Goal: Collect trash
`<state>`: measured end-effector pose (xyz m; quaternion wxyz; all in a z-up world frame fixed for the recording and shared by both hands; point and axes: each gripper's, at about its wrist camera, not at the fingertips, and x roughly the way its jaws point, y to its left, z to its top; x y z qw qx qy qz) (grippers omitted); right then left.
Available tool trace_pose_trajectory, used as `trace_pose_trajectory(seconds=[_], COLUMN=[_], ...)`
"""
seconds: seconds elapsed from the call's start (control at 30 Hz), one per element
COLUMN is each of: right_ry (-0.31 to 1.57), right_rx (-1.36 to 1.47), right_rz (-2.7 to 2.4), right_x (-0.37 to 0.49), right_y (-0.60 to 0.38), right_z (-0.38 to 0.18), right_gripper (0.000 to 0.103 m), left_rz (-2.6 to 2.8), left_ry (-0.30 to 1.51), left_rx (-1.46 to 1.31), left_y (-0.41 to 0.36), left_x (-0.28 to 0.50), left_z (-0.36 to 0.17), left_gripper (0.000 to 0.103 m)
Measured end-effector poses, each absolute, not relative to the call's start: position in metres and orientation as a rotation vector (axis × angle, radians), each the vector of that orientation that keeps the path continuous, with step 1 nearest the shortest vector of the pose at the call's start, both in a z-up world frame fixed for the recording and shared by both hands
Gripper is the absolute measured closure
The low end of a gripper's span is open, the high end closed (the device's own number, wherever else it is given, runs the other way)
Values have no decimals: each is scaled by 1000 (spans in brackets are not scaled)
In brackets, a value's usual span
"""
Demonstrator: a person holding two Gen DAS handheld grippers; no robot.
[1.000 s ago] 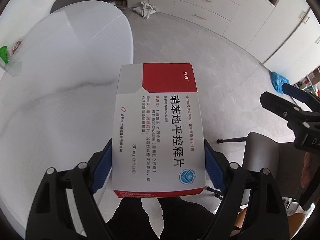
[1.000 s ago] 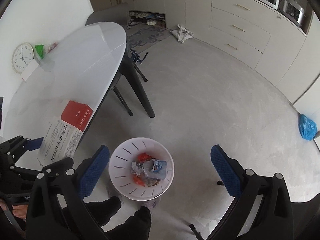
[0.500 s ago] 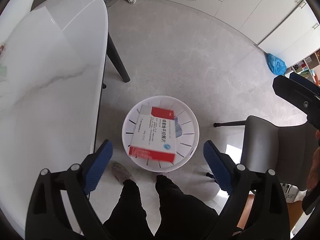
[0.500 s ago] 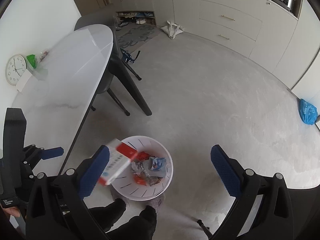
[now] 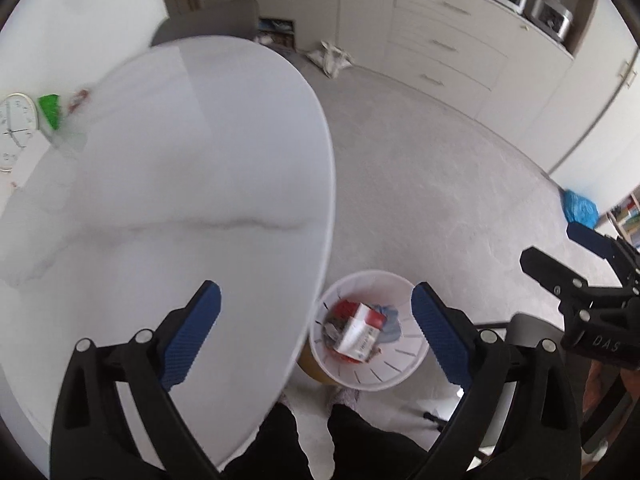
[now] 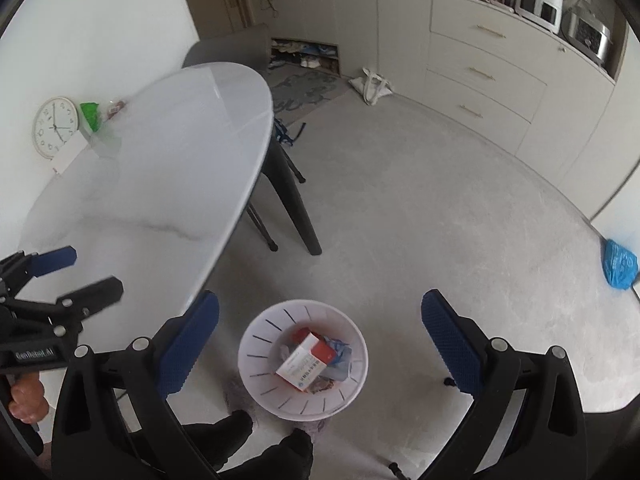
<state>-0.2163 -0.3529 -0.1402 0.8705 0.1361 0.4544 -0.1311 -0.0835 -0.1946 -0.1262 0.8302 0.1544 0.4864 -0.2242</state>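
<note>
Lies flat-side up in the white waste basket (image 6: 360, 364), that red-and-white medicine box (image 6: 306, 362), tilted on a heap of crumpled wrappers, on the floor just beside the edge of the white marble-look table (image 5: 180, 180). Looks like thin printed cardboard: probably light, stiff across its broad faces, easy to dent at the corners and a little slick on the glossy print. Best taken, if ever lifted again, across the two long narrow edges near the middle, where the pads would meet firm folds and not a face that bows. Sits well below and apart from both pairs of jaws, touching neither. Left gripper (image 5: 316, 292): jaws opening, already very wide, nothing gripped; table edge and basket show in the gap, far beneath. Right gripper (image 6: 320, 300): jaws spread wide too, empty, hovering above the basket with the box showing low in the gap. Still on the table, at the far end near the wall clock (image 6: 56, 126): a green packet (image 6: 90, 116) and what seems a clear crinkled wrapper (image 6: 106, 142), blurred in the left wrist view. Likely feather-light, soft and slippery, prone to slide on the smooth top; safer pinched at a bunched fold than at a flat edge.
</note>
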Motion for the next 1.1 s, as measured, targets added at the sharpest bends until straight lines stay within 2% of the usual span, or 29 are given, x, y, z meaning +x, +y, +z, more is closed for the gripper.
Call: trace_pose_trajectory(seconds=[0.27,0.5,0.67,1.1], right_ry=[734,523,467,482], right_rx=[158,93,64,14], right_rz=[-134,-44,-20,-4], right_x=[-160,-141,-139,-130], right_y=[-292,-252,-233,-197], right_z=[-47,44,69,71], right_gripper=[3,3,2,2], left_rz=[-272,-104,-10,-14], left_ry=[752,599,582,607], left_rx=[219,117,96,77], left_y=[-122,-70,-42,-19], left_x=[-59,-52,-52,-50], left_z=[-8,67,76,71], left_gripper=[8,8,8,8])
